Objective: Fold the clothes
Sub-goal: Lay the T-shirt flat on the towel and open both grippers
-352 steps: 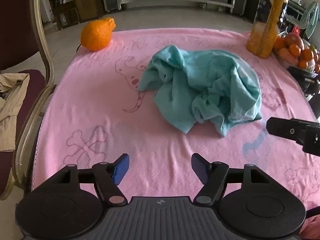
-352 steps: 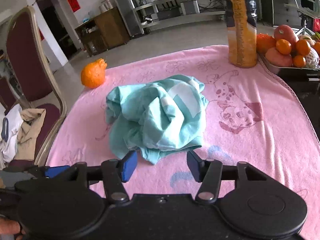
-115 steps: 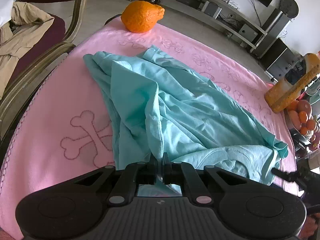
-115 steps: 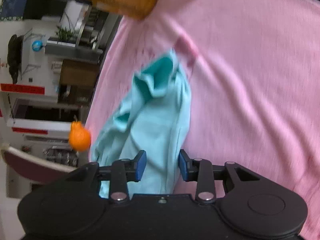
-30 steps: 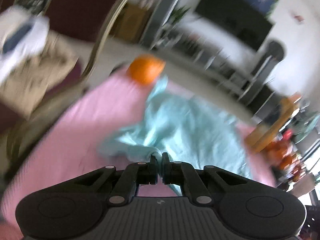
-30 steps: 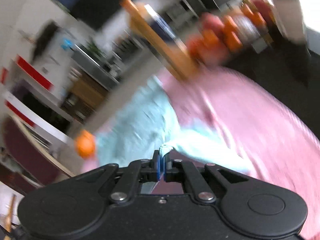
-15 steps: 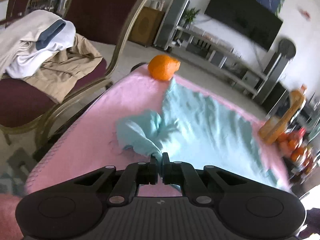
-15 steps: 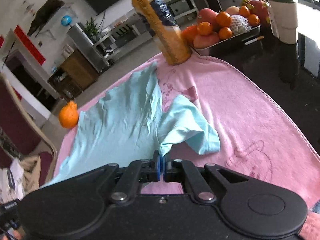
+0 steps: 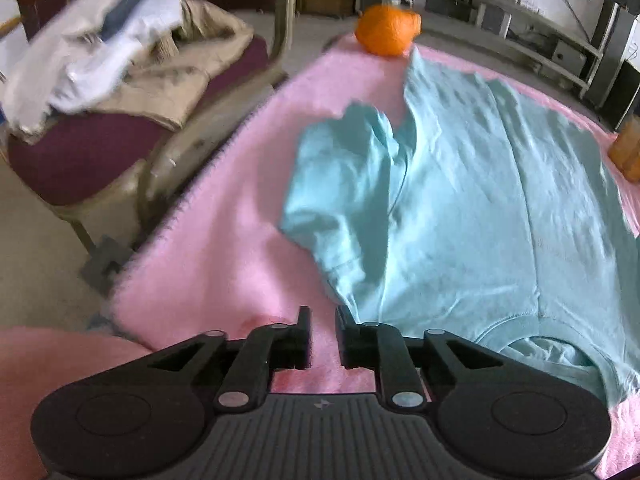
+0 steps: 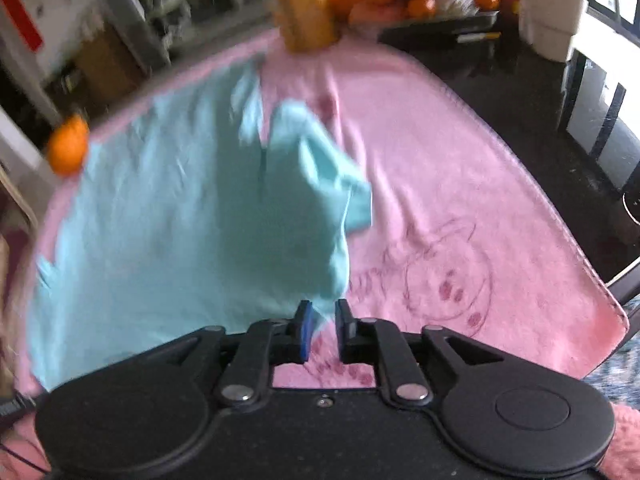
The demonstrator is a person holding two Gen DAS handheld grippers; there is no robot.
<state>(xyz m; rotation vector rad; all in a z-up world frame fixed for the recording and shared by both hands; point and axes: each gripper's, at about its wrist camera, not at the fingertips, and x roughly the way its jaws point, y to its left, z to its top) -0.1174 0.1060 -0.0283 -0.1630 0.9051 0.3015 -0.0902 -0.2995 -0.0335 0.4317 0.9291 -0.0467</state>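
Where pink blanket (image 9: 224, 216) spreads—one teal shirt (image 9: 480, 200), one orange (image 9: 386, 30).

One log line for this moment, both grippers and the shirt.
left gripper: open, just released | right gripper: open, just released | light teal cotton T-shirt: spread flat, unfolded

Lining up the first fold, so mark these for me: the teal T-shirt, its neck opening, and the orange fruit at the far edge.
teal T-shirt (image 9: 472, 200): left wrist view, middle of the body panel.
neck opening (image 9: 532, 344): left wrist view, collar curve nearest the camera.
orange fruit (image 9: 386, 30): left wrist view, centre of the fruit.
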